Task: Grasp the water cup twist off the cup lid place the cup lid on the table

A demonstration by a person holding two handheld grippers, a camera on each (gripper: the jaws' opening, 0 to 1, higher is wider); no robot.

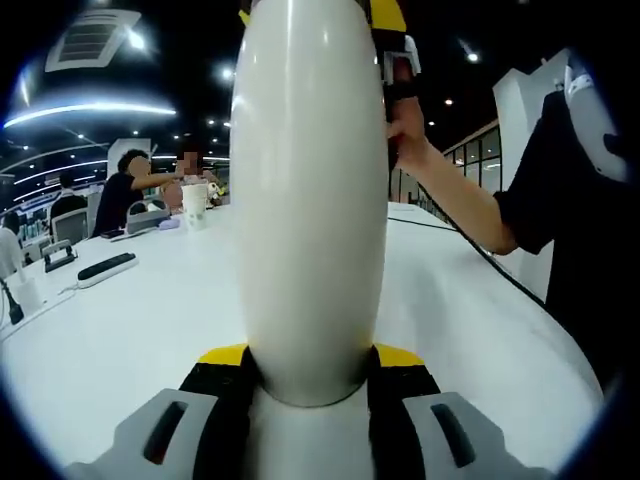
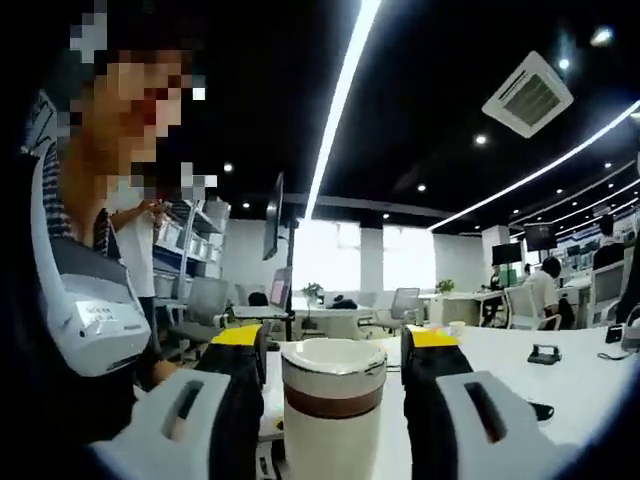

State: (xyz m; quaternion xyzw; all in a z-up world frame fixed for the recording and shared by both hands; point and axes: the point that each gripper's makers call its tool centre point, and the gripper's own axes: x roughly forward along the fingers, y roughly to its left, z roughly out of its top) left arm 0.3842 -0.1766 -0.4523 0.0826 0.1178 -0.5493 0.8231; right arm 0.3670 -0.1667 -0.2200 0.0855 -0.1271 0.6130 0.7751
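Left gripper (image 1: 312,385) clamps the cup body; right gripper (image 2: 333,385) sits around the lid end, twist step in hand.

Left jaws are pressed against both sides of the white water cup (image 1: 310,190), which is held lying along the gripper's line above the white table (image 1: 120,320). A hand (image 1: 408,125) holds the other tool at the cup's far end. In the right gripper view the cup lid (image 2: 333,362), white with a brown band below it, sits between the yellow-tipped jaws; they stand narrow, but slim gaps show, so whether they really pinch it I can't tell. Lid looks still on. Judgement: next needs a firm pinch on the lid, a turn against the left grip, then setting the lid down on the table.
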